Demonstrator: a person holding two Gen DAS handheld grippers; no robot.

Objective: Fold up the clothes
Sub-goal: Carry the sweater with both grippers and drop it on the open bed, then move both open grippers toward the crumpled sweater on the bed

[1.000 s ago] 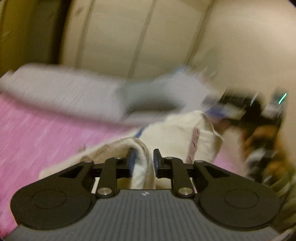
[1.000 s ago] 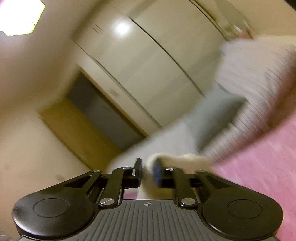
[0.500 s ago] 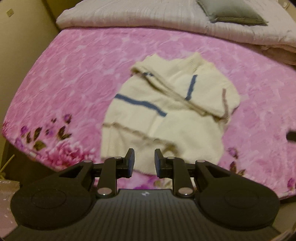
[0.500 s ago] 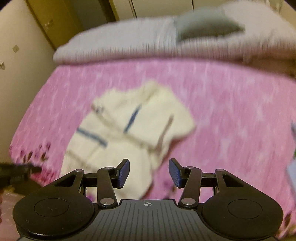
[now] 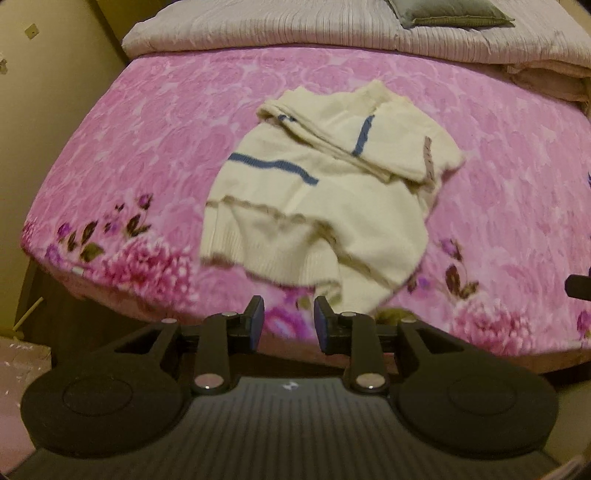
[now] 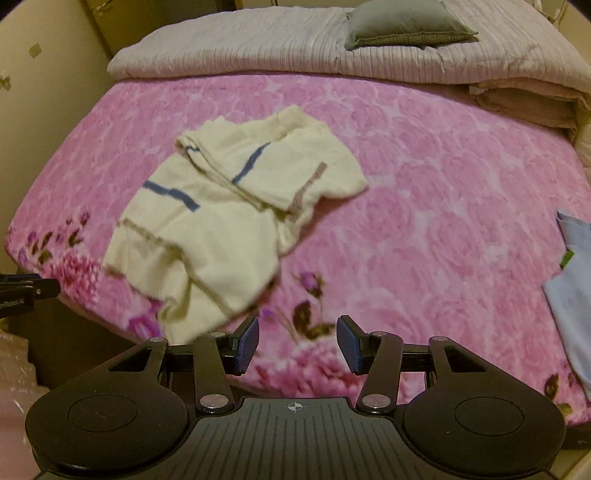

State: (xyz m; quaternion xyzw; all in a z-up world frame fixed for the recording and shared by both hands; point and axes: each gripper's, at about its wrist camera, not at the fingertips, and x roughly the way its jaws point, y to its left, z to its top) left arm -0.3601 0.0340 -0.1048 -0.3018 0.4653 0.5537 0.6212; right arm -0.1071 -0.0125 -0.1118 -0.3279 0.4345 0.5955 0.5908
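Note:
A cream knitted sweater [image 5: 321,199] [image 6: 221,214] with blue and brown stripes lies crumpled on the pink flowered blanket [image 5: 155,140] [image 6: 424,206], its upper part folded over and its ribbed hem toward the near bed edge. My left gripper [image 5: 289,323] hovers just short of that hem, its jaws opening, with nothing between them. In the right wrist view my right gripper [image 6: 298,345] stands open and empty over the near blanket edge, to the right of the sweater's lower corner. The left gripper's tip [image 6: 29,290] shows at the left border of that view.
A folded grey quilt [image 6: 258,51] with a grey-green pillow [image 6: 406,27] lies across the far end of the bed. A pale blue garment [image 6: 572,295] rests at the right edge. A beige wall [image 5: 48,110] runs along the left side.
A second ago both grippers held the sweater up. Both have let go: it now lies on the bed, and both grippers have tipped down, drawn back and opened wider.

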